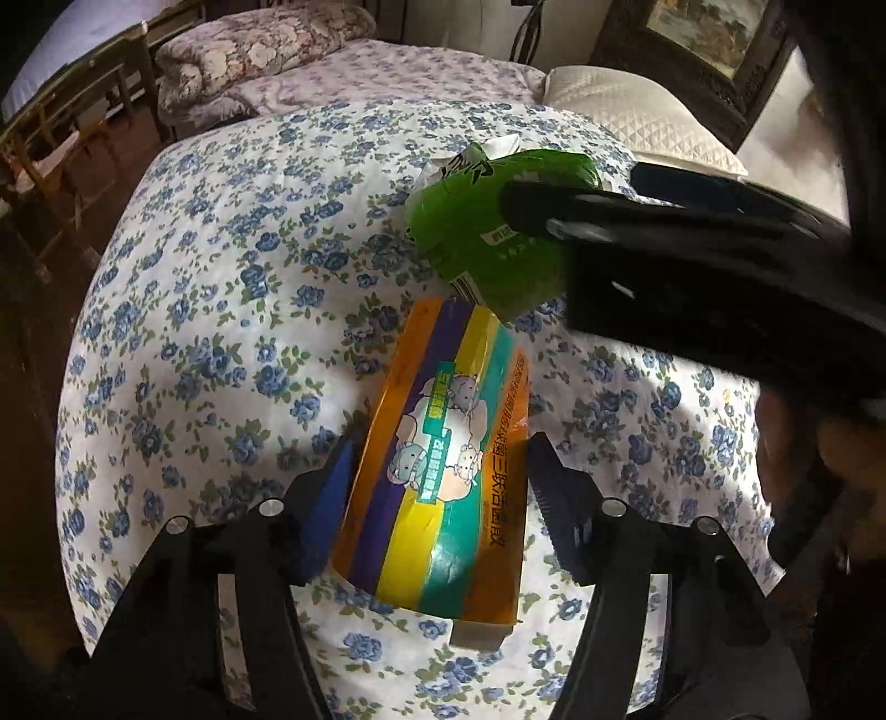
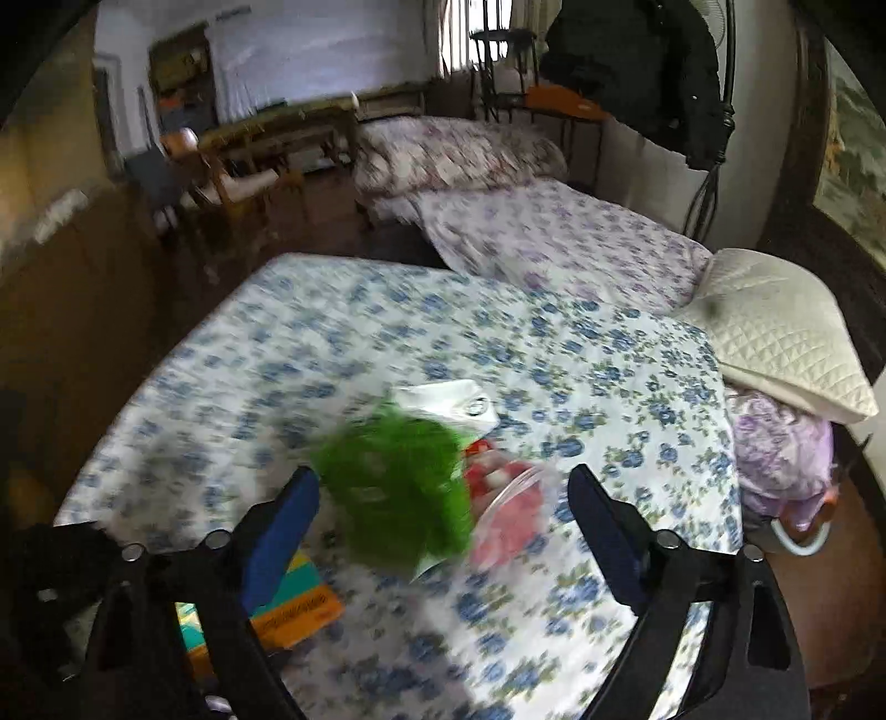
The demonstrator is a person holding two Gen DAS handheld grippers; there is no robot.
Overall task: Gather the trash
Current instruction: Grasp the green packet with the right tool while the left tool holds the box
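A striped orange, purple, yellow and teal box lies on the blue-flowered bedspread. My left gripper is open, its fingers on either side of the box, not closed on it. A crumpled green wrapper lies just beyond the box. In the right wrist view the green wrapper and a red and clear plastic packet lie between the open fingers of my right gripper. The view is blurred. The box corner shows at lower left. The right gripper reaches over the wrapper in the left view.
A white quilted pillow lies at the bed's right end. A second bed with purple-flowered sheets and a folded quilt lies behind. Wooden chairs stand to the left. A purple bundle sits by the bed's right edge.
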